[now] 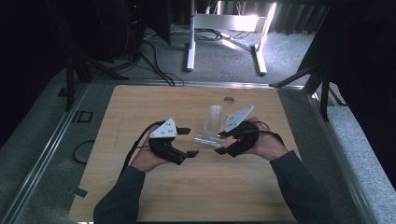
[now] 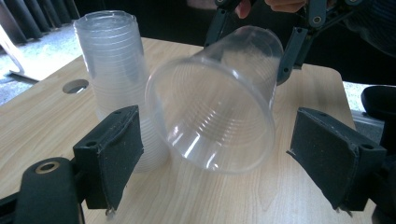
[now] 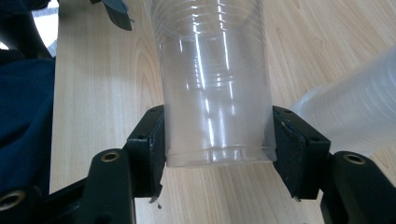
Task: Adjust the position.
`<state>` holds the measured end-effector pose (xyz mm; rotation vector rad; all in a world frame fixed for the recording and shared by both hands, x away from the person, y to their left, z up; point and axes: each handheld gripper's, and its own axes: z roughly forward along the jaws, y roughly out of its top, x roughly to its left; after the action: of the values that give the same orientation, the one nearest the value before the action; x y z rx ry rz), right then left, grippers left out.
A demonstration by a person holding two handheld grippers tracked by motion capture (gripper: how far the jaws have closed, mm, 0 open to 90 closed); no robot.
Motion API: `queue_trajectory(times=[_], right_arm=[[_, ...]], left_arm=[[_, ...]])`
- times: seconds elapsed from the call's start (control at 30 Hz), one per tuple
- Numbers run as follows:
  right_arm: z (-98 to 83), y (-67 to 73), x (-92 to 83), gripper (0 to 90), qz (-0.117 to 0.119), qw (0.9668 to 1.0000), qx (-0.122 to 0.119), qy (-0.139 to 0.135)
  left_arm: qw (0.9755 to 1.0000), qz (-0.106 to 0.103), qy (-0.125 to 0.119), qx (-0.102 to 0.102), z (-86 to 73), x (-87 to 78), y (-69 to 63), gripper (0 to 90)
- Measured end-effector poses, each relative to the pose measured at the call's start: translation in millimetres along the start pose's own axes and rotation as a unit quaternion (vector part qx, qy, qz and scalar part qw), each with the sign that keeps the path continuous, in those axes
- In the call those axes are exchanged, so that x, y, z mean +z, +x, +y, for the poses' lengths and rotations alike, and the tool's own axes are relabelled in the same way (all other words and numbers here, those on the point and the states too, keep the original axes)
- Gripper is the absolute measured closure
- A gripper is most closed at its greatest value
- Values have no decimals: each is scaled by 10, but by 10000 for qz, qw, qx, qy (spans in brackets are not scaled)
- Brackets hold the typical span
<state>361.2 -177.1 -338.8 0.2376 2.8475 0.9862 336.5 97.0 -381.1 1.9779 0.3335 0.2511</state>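
One clear plastic cup (image 3: 215, 84) is clamped near its base in the right tool (image 3: 219, 140), tipped above the tabletop (image 1: 140, 186) beside the cup stack (image 2: 116, 79). Left tool (image 2: 224, 158) stands apart, empty; handover or placement remains.

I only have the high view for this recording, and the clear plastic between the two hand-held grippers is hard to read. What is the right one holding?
Observer: The right hand-held gripper is shut on a single clear plastic cup, pads pressing near its base.
Operator: Which way does the cup point?
Observer: Its open mouth faces the left hand-held gripper.
Operator: Is the left one gripping it?
Observer: No, its pads stand apart and clear of the rim.
Operator: And the tall thing behind?
Observer: A stack of clear cups, standing mouth down on the table.
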Motion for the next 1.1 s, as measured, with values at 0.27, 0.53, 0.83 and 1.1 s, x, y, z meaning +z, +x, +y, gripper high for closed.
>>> queue_trajectory(times=[0.27, 0.53, 0.83, 1.1], right_arm=[[-43, -19, -59, 413, -70, 9997, 78, -239], [-90, -41, -110, 413, -75, 9977, 217, -639], [-97, -62, -133, 413, -80, 9936, 290, -1092], [-92, -69, -135, 413, -67, 9913, 308, -1275]], left_arm=[[10000, 27, -29, -43, -9, -8, 11, 167], [9999, 69, -88, -92, -13, -29, 28, 159], [9995, -25, -236, -219, -21, -60, 66, 161], [9989, -69, -332, -312, -37, -83, 100, 176]])
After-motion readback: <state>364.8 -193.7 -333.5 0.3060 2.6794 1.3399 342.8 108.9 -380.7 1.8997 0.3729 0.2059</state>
